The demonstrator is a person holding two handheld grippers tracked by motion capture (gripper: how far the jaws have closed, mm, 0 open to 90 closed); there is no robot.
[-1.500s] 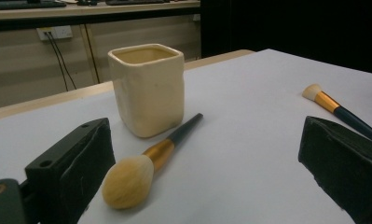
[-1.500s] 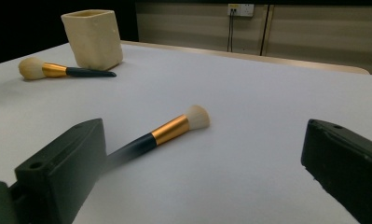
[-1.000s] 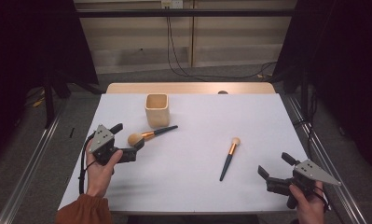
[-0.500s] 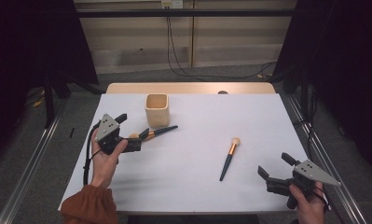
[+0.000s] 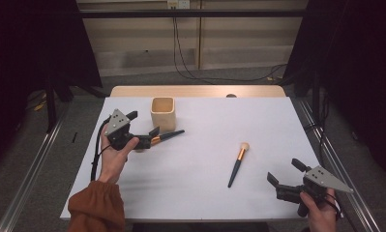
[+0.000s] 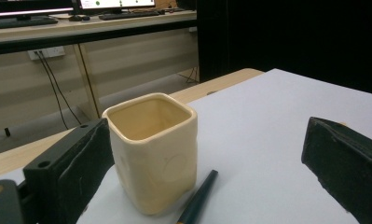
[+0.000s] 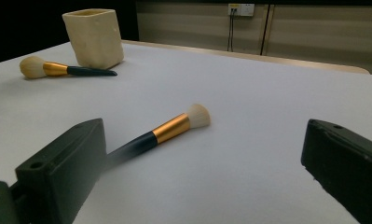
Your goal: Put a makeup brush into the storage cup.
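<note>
**Two brushes are waiting to go in the cup**

The left gripper is sitting at the left side of the table, just beside the cup. Its jaws are spread wide apart and are pinching nothing. The first brush is lying flat on the table under that gripper, with its dark handle pointing toward the right. In the left gripper view the tip of that handle is lying right at the foot of the cup, between the two jaws.

The right gripper is resting near the right corner, close to the person. Its jaws are spread open too and are holding nothing. The second brush is lying in the middle of the table, well apart from the cup and a little way from the right gripper.

It looks like the job is only starting. The cup is looking empty, and both brushes are lying on the table. I am guessing that the left gripper is getting ready to grab the first brush, and the second brush is waiting after that.

The cup is square with round corners, pale cream, smooth and a bit bumpy. Each brush is having a dark thin handle, a shiny gold band and a soft, fluffy, pale tip. The table top is flat, white and plain
</note>
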